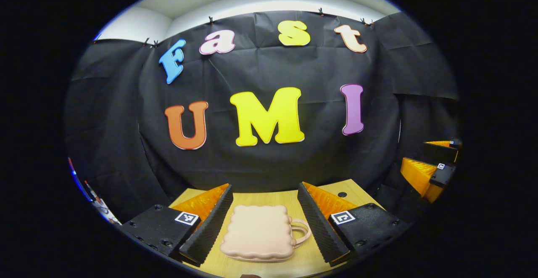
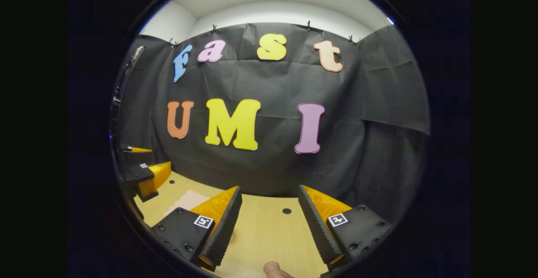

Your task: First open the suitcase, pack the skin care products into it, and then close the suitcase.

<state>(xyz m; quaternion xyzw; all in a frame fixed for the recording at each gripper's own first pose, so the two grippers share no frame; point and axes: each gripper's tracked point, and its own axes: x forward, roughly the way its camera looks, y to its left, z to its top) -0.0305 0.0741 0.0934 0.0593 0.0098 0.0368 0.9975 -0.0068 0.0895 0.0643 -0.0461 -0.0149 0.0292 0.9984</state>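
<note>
Fingers of my left gripper (image 1: 265,223) stand wide apart, empty, with the suitcase (image 1: 258,231) lying closed between them on the wooden table (image 1: 332,187). It is small and pale pink, a smooth shell with scalloped edge and a loop handle on its right. To open it well, I think one finger should catch the rim and lift slowly. My right gripper (image 2: 269,227) is also spread, over bare wood. Skin care products I cannot find.

Pale pink suitcase (image 1: 258,231) on light wood-grain table (image 2: 269,231).
</note>
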